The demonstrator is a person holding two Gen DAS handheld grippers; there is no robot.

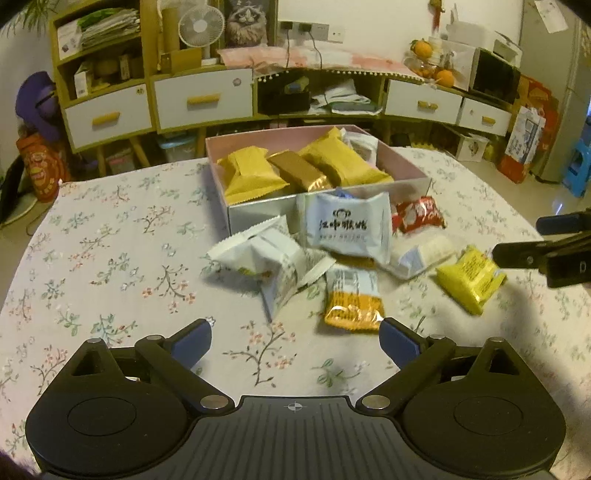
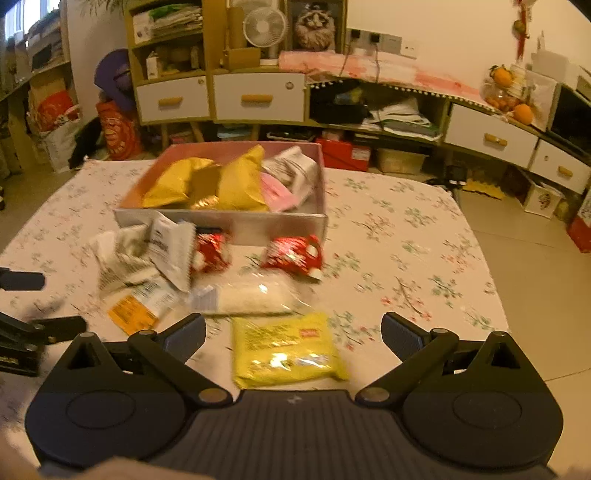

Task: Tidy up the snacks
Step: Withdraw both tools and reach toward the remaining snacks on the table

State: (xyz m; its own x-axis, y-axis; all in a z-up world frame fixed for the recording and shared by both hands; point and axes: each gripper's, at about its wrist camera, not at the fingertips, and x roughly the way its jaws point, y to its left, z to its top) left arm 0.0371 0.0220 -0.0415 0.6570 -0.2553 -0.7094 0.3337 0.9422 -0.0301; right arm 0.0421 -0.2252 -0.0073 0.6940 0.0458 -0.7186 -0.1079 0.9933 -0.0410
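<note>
A pink-lined box on the flowered table holds several yellow and brown snack packs. Loose packs lie in front of it: white ones, a pale blue-white one, an orange-ended one, red ones, a clear white one and a bright yellow one. My left gripper stands open just short of the orange-ended pack. My right gripper is open, with the bright yellow pack lying between its fingers, untouched.
The flowered tablecloth covers the table, whose right edge drops to a tiled floor. Behind stand cabinets with white drawers, a fan and oranges.
</note>
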